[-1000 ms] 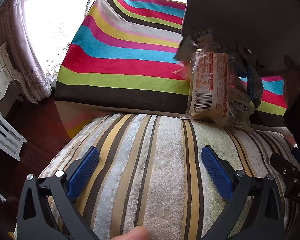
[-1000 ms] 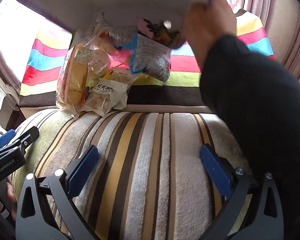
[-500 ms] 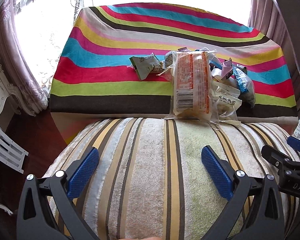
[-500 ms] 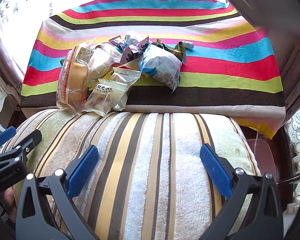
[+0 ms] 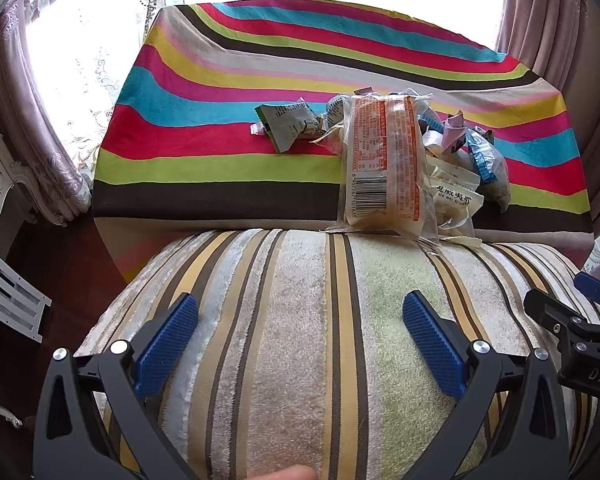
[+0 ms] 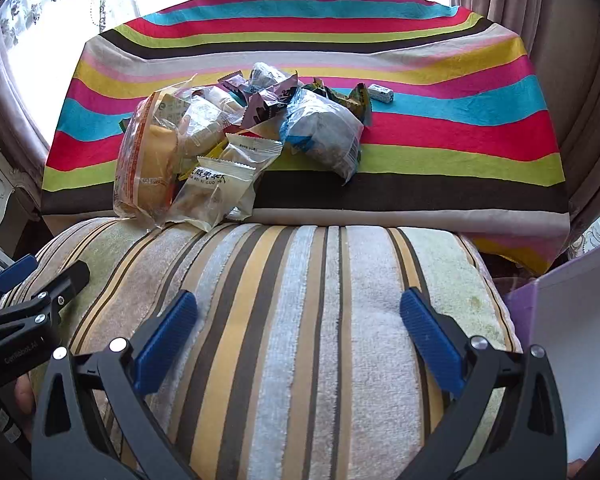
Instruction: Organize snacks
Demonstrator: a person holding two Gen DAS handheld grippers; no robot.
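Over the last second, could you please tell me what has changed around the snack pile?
The box that a hand held tipped over the snacks is gone from above them; a box now shows at the lower right of the right view. The snacks lie uncovered on the striped cloth. Both the left tool and right tool stayed open and empty over the cushion.

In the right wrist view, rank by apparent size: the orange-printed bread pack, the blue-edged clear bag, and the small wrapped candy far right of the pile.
1. orange-printed bread pack
2. blue-edged clear bag, not much smaller
3. small wrapped candy, smallest, though farthest away
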